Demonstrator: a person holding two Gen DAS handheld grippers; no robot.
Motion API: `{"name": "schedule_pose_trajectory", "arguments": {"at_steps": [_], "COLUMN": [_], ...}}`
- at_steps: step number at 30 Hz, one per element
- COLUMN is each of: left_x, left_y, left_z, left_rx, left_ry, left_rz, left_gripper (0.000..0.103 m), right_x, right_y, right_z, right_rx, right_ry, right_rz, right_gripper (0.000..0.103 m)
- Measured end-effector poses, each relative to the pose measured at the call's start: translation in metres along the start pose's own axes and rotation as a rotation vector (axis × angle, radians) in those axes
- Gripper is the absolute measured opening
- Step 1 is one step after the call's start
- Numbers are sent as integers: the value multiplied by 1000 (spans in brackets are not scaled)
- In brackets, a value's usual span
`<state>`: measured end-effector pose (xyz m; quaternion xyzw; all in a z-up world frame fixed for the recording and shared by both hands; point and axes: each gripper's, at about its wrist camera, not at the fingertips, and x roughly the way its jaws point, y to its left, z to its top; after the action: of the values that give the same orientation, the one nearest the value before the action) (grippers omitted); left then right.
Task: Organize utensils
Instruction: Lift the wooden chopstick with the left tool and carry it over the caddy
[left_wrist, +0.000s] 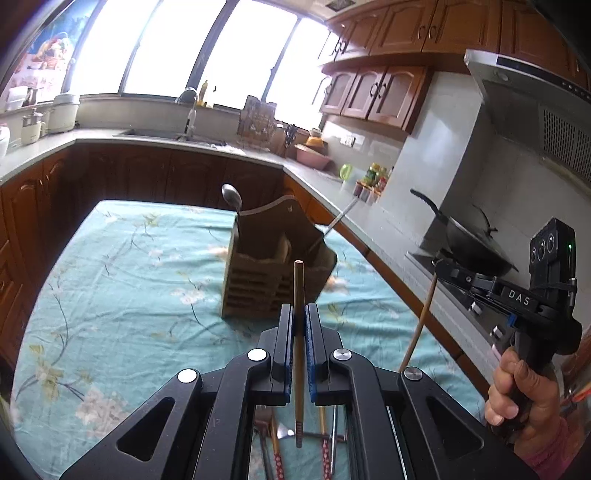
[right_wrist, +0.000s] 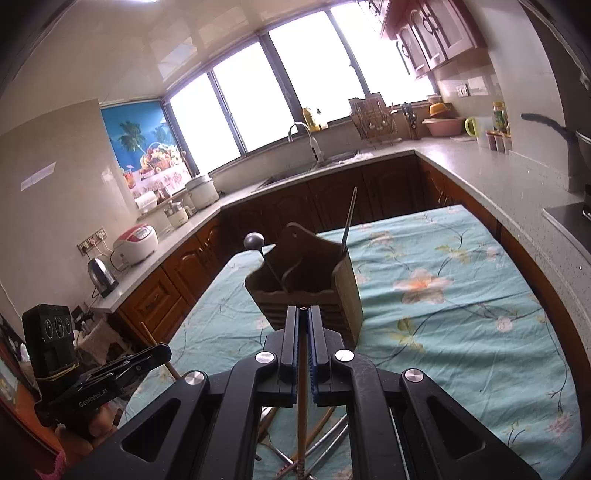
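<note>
Left wrist view: we are clamping a chopstick (left_wrist: 298, 291) in each gripper (left_wrist: 299, 317); the holder (left_wrist: 273, 273) is holding a spoon (left_wrist: 231, 195), loose utensils (left_wrist: 325, 446) are waiting.

Ahead of you the utensil holder (left_wrist: 275, 266) stands on the tabletop (left_wrist: 129, 277), spoon (left_wrist: 232, 197) in its left compartment, loose utensils (left_wrist: 295, 443) nearest you.

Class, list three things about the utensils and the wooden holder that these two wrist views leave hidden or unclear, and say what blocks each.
- Left wrist: loose utensils on the tablecloth, mostly hidden behind the left claw.
- Right wrist: the chopstick in the right claw, lower end cut off by the frame edge.
- Both views: the bottom inside the wooden holder, hidden by its walls.
</note>
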<state>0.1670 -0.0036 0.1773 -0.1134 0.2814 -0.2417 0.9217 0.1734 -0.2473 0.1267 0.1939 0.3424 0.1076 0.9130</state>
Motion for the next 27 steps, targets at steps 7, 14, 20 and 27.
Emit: {"name": "schedule_pose_trajectory", "arguments": {"at_steps": [7, 14, 20, 27], "left_x": [-4, 4, 22, 66], "left_y": [3, 3, 7, 14], "left_z": [23, 55, 75, 80], "left_rx": [-26, -25, -29, -38], "left_ry": [-105, -220, -307, -367], "left_rz": [11, 28, 44, 91], "left_gripper": [4, 4, 4, 4], "right_x": [-3, 0, 12, 33], "right_y": [-1, -1, 2, 1], "right_z": [20, 55, 92, 122], "right_rx": [7, 15, 6, -4], "right_ry": [-76, -206, -308, -405], "right_rz": [3, -1, -6, -32], "right_gripper": [4, 4, 4, 4]}}
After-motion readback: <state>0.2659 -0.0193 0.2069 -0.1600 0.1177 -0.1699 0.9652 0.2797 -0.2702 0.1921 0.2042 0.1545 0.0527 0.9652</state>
